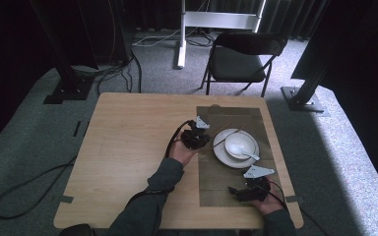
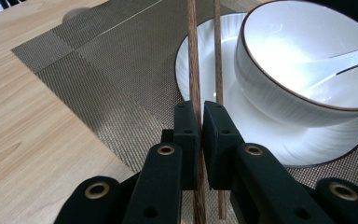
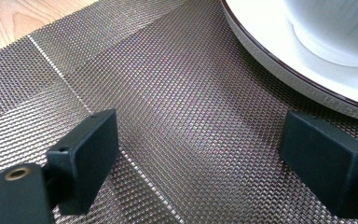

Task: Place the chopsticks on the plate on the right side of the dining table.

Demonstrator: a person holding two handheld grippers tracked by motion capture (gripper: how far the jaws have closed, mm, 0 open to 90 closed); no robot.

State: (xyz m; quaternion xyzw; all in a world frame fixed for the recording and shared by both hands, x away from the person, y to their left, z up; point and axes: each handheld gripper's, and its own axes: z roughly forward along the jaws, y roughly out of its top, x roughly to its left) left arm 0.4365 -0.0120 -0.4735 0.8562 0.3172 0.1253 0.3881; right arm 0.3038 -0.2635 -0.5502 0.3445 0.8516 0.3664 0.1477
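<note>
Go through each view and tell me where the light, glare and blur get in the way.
High view: dim, dark room edges, a pale light patch on the carpet at right, small soft detail. Left gripper view: strong glare whitens the bowl and plate; the chopsticks pinched by the left gripper stay sharp. Right gripper view: the placemat weave is crisp with sheen; the plate rim and the right gripper look soft.

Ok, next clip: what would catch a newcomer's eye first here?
The white bowl with a spoon in it, on a white plate on the woven placemat at the table's right side. At the plate's left edge, the left claw is shut on one wooden chopstick; its twin lies alongside.
</note>
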